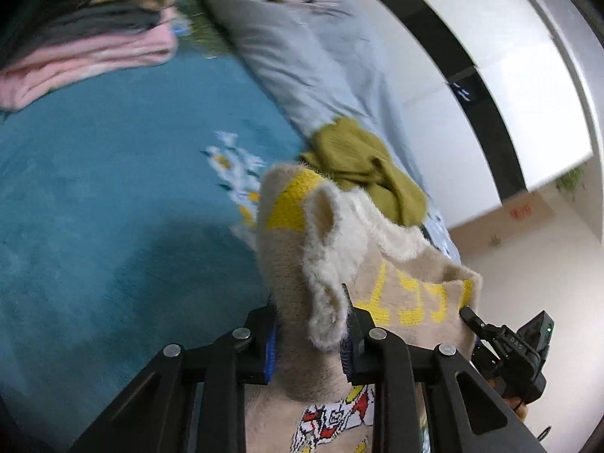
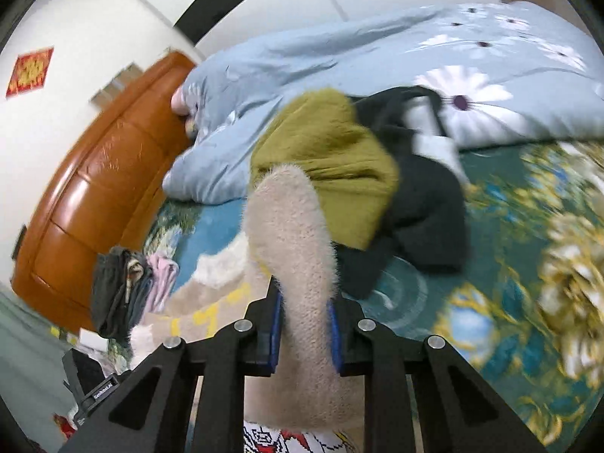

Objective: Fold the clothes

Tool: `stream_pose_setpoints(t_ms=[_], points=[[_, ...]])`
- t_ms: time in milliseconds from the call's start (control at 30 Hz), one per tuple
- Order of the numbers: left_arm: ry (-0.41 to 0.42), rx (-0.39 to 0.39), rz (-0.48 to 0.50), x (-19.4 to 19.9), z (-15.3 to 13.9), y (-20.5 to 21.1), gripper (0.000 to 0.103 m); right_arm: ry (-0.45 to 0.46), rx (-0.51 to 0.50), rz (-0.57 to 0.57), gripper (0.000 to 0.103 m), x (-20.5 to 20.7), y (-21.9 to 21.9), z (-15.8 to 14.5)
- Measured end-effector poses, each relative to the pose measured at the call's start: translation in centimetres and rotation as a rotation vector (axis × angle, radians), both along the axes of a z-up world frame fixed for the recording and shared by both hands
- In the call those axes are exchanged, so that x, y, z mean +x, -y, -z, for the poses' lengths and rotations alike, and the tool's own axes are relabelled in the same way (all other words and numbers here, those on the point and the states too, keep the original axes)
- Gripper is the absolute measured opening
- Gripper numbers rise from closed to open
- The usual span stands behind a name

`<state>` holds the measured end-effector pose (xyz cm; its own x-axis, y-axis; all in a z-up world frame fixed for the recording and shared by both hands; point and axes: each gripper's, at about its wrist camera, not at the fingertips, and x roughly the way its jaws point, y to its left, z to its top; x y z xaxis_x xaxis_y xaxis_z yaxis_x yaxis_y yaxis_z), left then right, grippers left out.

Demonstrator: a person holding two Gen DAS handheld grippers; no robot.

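The left hand-held gripper (image 1: pixel 309 336) pinches a bunched fold of the beige fuzzy sweater (image 1: pixel 294 249), its blue pads pressed into the knit. The right hand-held gripper (image 2: pixel 304 334) likewise clamps a rolled edge of the same sweater (image 2: pixel 290 226), which hangs between the two above the teal bedspread (image 1: pixel 94 188). Ahead of the right gripper lie an olive garment (image 2: pixel 324 158) and a dark garment (image 2: pixel 426 211); beyond the left gripper, up and to its left, sits a folded stack (image 1: pixel 87 49). The risk, as I judge it: each grip holds a thick wad, not a flat hem, so fuzzy knit may slide out, or layers may stay twisted and fold crooked. A trailing part could also drag the olive garment along.
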<state>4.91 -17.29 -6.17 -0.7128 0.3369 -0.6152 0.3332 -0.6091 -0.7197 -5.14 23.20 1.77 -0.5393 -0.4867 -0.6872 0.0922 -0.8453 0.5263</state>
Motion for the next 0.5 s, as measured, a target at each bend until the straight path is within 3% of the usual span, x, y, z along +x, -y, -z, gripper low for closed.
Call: stream_pose_setpoints(t_ms=[133, 200, 300, 433, 500], points=[[0.049, 0.003, -0.060, -1.1, 1.7, 2.3, 0.027, 0.018, 0.052, -0.036, 0.019, -4.5, 3.9, 1.0], [0.064, 0.013, -0.088, -1.3, 2.6, 3.1, 0.027, -0.007, 0.058, -0.029, 0.005, -6.0, 4.8, 0.8], [0.158, 0.056, -0.144, -1.8, 5.4, 3.8, 0.028, 0.017, 0.033, -0.005, 0.005, -8.2, 4.8, 1.4], [0.195, 0.163, -0.214, -1.0, 7.7, 4.8, 0.030, 0.118, 0.038, -0.019, 0.005, -8.0, 3.9, 4.2], [0.198, 0.175, -0.222, -0.9, 8.1, 4.8, 0.034, 0.152, 0.063, -0.048, 0.005, -6.7, 3.7, 5.6]])
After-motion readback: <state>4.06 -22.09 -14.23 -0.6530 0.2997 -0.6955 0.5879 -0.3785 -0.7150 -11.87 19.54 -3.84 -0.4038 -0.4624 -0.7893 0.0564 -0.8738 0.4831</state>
